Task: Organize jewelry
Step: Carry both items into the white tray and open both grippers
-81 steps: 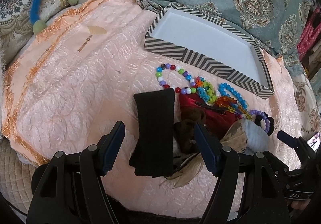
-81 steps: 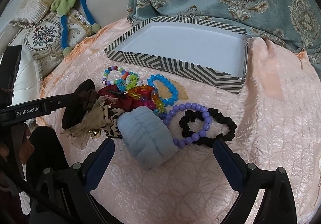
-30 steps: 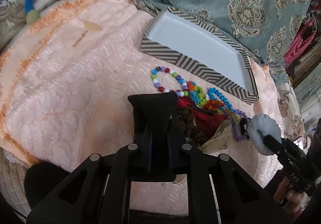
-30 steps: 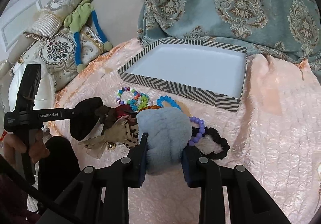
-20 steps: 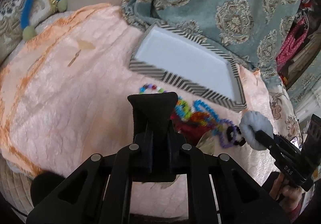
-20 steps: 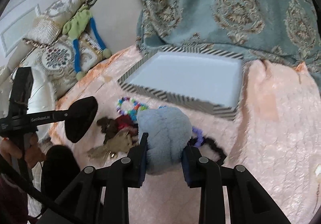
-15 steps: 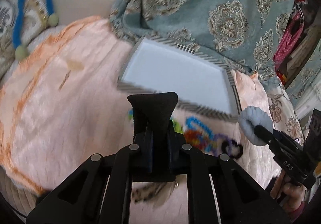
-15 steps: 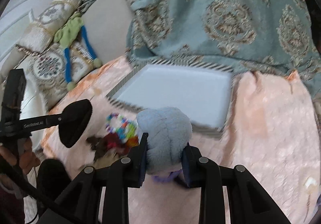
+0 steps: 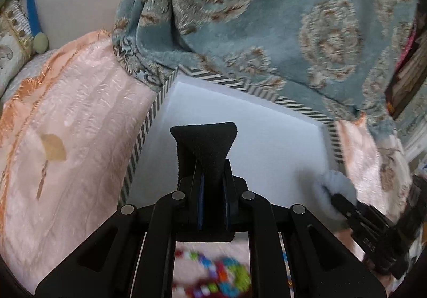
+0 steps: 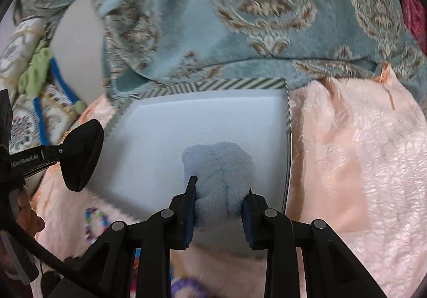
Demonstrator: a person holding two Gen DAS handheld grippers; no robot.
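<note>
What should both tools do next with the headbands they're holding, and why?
Probably lower a little and open: the left tool grips the black band and the right tool grips the fluffy blue band, both over the striped box.

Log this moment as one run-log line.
left gripper: shut on black band | right gripper: shut on blue scrunchie | both over striped box

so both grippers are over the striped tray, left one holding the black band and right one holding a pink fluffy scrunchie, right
Not quite: the fluffy scrunchie in the right gripper is light blue, not pink, as the right wrist view shows. The rest holds: both grippers are over the striped tray, and the left gripper holds the black band.
</note>
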